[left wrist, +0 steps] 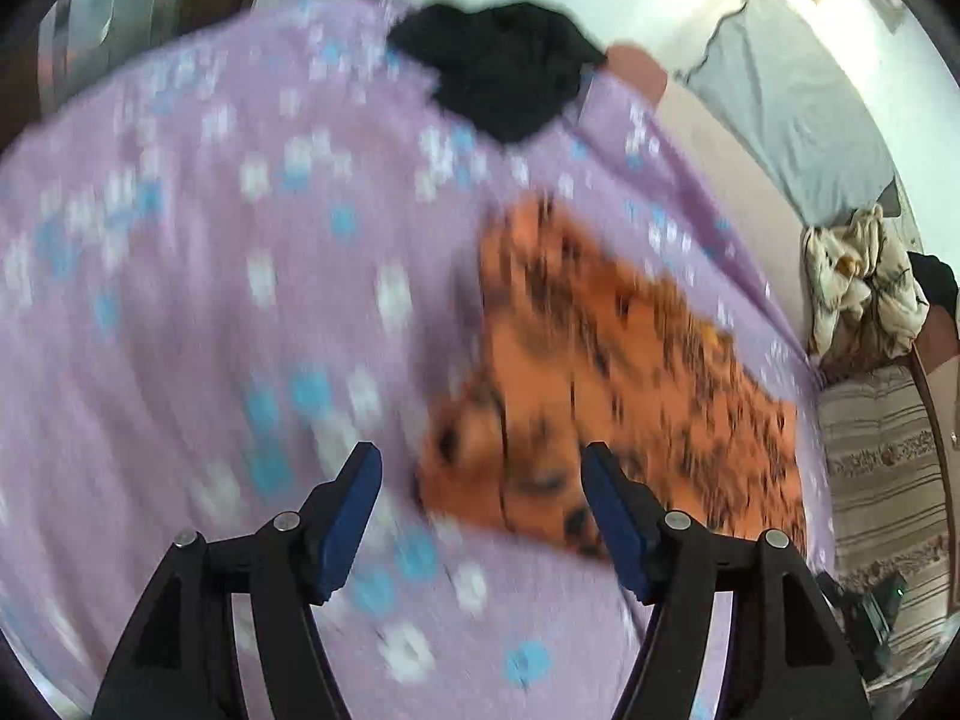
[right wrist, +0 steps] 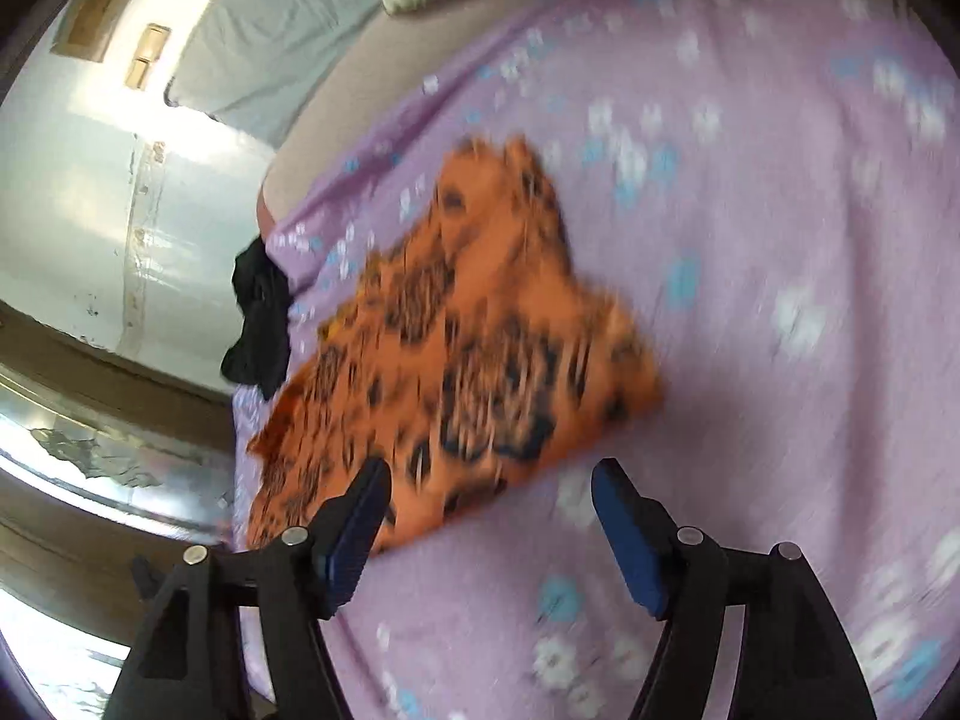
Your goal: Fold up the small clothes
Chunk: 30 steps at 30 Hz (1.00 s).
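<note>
Both views blurred. Left gripper (left wrist: 480,480) jaws stood wide apart, nothing held. Right gripper (right wrist: 492,495) jaws likewise wide, empty. Orange black-patterned garment (left wrist: 630,372) lay rumpled on lilac floral bed sheet (left wrist: 210,300), just ahead of both jaws: toward right jaw in left view, toward left jaw in right view. Black garment (left wrist: 504,72) lay far beyond jaws, at bed edge. Risk: pinching sheet together with garment; bunched layers could give crooked fold. No brands, labels, readable writing.
</note>
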Motion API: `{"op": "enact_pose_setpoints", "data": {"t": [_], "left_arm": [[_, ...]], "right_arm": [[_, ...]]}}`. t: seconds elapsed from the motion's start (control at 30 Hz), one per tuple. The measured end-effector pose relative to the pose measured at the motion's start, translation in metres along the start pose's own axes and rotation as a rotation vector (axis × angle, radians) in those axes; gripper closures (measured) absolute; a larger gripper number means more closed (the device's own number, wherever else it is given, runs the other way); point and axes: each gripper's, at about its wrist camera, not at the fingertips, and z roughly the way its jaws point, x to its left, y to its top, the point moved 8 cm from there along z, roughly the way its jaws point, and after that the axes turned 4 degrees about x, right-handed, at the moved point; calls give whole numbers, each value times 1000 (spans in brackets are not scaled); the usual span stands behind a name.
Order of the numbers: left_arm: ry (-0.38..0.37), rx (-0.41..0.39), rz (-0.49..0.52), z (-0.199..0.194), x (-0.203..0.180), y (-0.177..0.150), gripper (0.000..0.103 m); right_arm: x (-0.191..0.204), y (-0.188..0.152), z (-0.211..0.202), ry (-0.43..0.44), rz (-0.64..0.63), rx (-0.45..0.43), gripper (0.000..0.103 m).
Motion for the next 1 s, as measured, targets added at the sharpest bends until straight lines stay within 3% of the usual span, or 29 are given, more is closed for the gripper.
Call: {"op": "enact_pose_setpoints", "data": {"t": [0.07,0.13,0.17,0.27,0.3,0.33,0.37,0.43,0.5,0.6,0.73,0.83,0.9,0.97,1.0], "left_arm": [[12,51,-21,23,-4,-13,33],[57,-15,-47,31,-8,-3,28],[72,-26,-62,36,-10,4,20],[109,-39,-125,44,-11,18,19],[113,-23,-124,48,-11,21,28],[141,-22,-105,51,-12,24,53],[149,-12,-85,53,-14,25,84],[122,36,-112,56,-17,34,85],[108,21,-107,44,-21,42,86],[60,-83,-31,0,-49,59,86],[16,-144,24,-43,-72,51,86],[23,-119,76,-46,-62,18,84],[80,-57,100,-20,-40,-7,71],[195,76,101,23,1,-32,65],[150,54,95,18,5,-31,64]], "right_arm": [[1,4,16,17,53,-7,30],[0,15,28,33,122,-26,30],[-2,21,32,38,167,-46,30],[-8,33,33,62,308,-132,30],[-10,34,33,55,325,-145,31],[-12,35,34,42,337,-153,44],[-13,36,40,25,343,-132,89],[-12,39,40,-1,319,-128,89],[5,45,33,10,273,-144,90],[49,55,-2,32,134,-205,93],[78,48,-45,52,27,-250,93],[54,10,-58,22,24,-238,93],[22,-16,-44,-31,21,-162,89],[-34,-43,-18,-108,136,-41,86],[-46,-51,-19,-38,172,-41,87]]}}
